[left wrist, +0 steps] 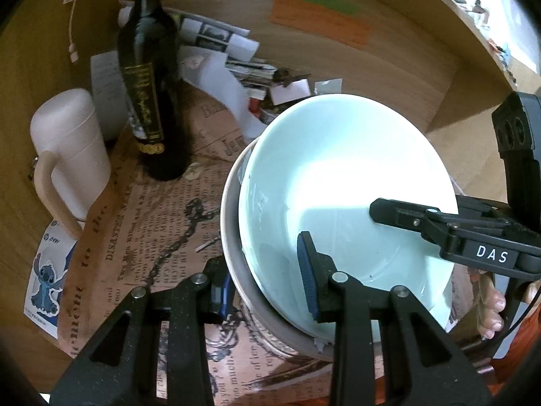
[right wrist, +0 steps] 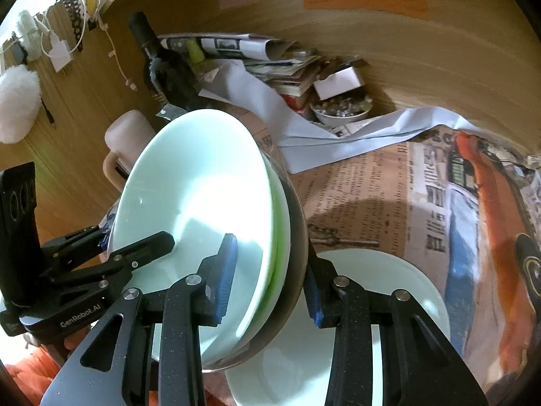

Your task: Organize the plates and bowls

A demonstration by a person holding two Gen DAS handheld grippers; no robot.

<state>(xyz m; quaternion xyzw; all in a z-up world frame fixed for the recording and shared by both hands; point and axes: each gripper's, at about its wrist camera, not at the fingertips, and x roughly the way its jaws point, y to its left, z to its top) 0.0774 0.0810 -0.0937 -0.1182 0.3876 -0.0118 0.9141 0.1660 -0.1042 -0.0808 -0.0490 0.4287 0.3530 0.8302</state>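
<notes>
The left gripper (left wrist: 267, 282) and right gripper (right wrist: 270, 277) each clamp opposite rims of the nested bowls (left wrist: 338, 186), tilted above newsprint paper (left wrist: 135, 237). Glossy pale-green bowl inside a greyer one, perhaps ceramic. A white plate (right wrist: 405, 291) lies below.

The left gripper (left wrist: 267, 284) pointed downward, its jaws closed on the rim of the stacked bowls (left wrist: 338, 186), one pad inside and one outside. The right gripper (right wrist: 270, 277) gripped the opposite rim in the same way. Fingers (left wrist: 492, 308) of a hand showed behind it.
</notes>
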